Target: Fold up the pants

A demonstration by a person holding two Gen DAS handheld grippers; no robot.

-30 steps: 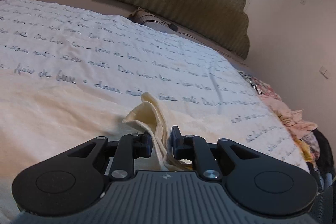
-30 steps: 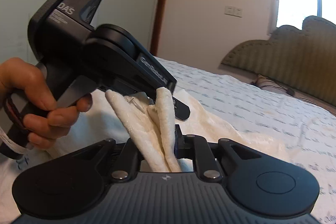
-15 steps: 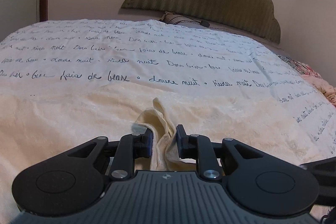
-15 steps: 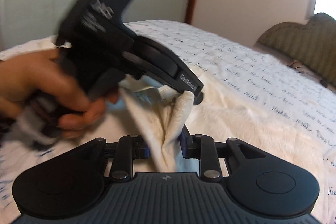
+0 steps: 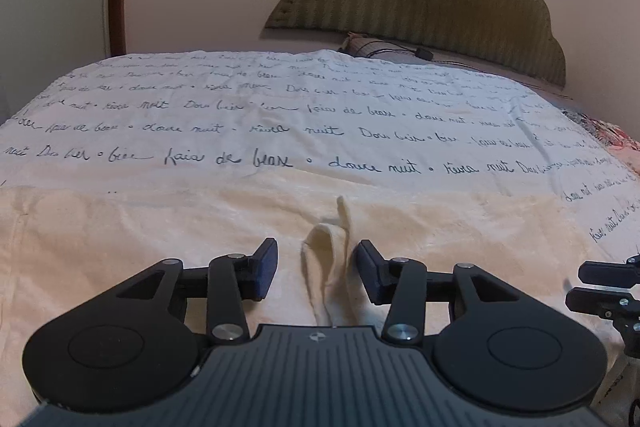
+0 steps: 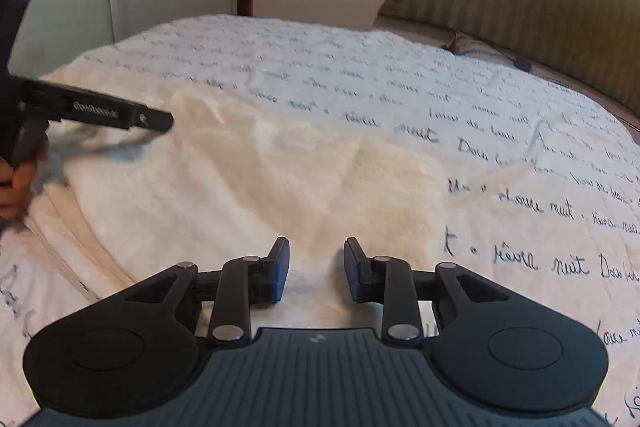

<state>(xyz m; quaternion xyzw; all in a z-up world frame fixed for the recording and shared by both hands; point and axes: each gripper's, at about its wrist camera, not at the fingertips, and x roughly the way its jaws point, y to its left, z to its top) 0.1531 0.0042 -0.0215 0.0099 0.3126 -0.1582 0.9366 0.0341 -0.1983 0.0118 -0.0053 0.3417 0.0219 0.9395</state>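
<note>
Both grippers have released the cloth they pinched half a second ago. The left gripper [image 5: 316, 261] now has its jaws spread, and a raised fold of the cream pants [image 5: 326, 263] stands free between them, touching neither pad. The right gripper [image 6: 316, 267] also has its jaws spread, with flat pants [image 6: 280, 179] cloth lying below and ahead of them. The pants rest on the bedspread [image 5: 280, 115]. In the right view the left gripper is blurred and cut off at the left edge; its hand [image 6: 16, 183] is only partly visible.
</note>
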